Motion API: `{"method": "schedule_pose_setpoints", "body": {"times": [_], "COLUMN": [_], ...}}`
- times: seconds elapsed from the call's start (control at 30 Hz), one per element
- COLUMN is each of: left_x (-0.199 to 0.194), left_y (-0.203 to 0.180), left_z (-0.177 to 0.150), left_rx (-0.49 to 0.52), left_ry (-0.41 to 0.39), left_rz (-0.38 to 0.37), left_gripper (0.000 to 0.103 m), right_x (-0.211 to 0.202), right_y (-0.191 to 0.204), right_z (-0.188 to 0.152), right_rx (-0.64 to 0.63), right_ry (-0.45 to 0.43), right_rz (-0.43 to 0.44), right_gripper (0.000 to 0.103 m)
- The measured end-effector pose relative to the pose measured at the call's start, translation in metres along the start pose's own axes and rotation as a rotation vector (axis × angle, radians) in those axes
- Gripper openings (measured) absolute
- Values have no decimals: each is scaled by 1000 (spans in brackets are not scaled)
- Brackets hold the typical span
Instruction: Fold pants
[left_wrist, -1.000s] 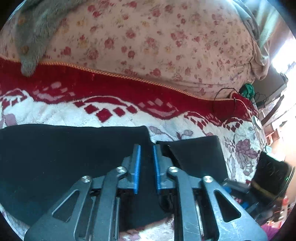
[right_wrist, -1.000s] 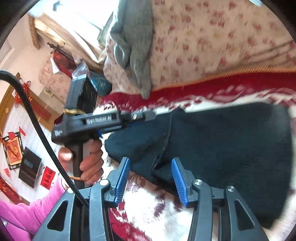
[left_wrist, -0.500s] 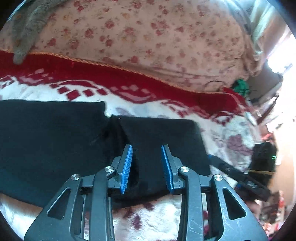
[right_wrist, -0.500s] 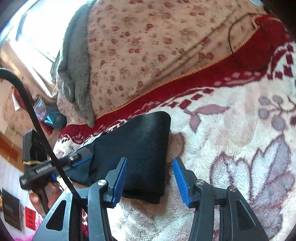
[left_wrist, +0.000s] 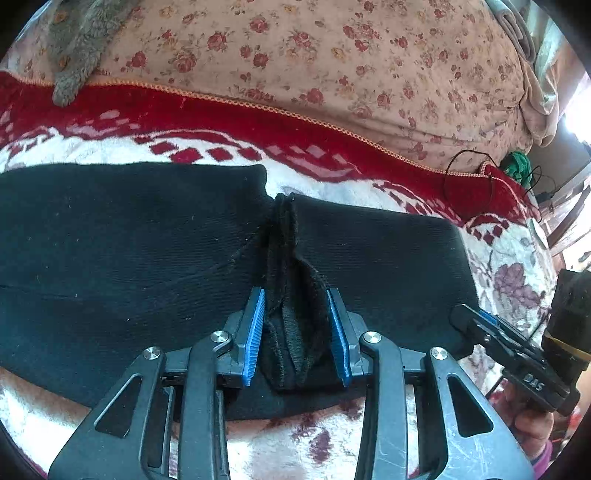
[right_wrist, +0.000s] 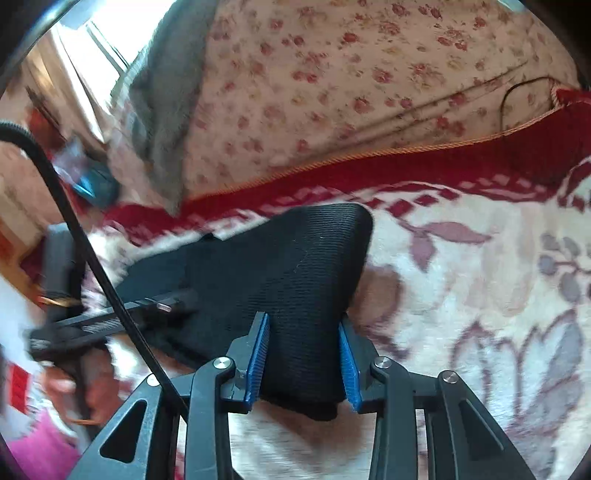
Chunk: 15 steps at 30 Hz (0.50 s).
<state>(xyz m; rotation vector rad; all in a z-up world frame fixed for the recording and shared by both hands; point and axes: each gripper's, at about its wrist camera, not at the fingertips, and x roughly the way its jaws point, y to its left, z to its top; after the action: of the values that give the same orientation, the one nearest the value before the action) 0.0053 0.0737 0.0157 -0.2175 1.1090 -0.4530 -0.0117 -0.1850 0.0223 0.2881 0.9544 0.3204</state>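
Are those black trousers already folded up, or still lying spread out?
Partly folded. The black pants lie flat on the blanket, with a bunched ridge of layered cloth between the left tongs.

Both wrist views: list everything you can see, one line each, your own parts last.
Pants: one, black, lying across the blanket, a bunched fold between the left fingers, one end between the right fingers.
Blanket: one, red and white with purple flowers, under the pants.
Quilt: one, cream with red roses, behind the blanket.
Grey fleece: one, grey, draped over the quilt.
Cord: one, black, looped at the blanket's far edge.
Green bundle: one, green, beside the cord.
Left gripper: black, blue pads, around the fold, not closed.
Right gripper: black, blue pads, around the pants' end, not closed.
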Motion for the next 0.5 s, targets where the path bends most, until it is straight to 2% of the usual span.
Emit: {"method": "schedule_pose_setpoints", "body": {"times": [0.1, 0.17, 0.27, 0.37, 0.5], "left_x": [-2, -3, -11, -24, -45], "left_y": [-7, -4, 3, 7, 16], "left_z": [-4, -4, -3, -3, -7], "left_rx": [28, 15, -22, -35, -36], "left_ry": [-27, -30, -29, -58, -108], "left_rz": [40, 31, 29, 89, 161], "left_gripper": [33, 33, 33, 33, 33], "right_x": [2, -3, -21, -38, -40], "right_y": [-8, -12, -10, 4, 28], "right_z": [-3, -4, -2, 4, 11], "right_rx": [56, 94, 90, 53, 23], "right_ry": [-18, -20, -55, -96, -108], "right_rz": [5, 26, 10, 33, 92], "right_gripper": [35, 37, 38, 42, 44]}}
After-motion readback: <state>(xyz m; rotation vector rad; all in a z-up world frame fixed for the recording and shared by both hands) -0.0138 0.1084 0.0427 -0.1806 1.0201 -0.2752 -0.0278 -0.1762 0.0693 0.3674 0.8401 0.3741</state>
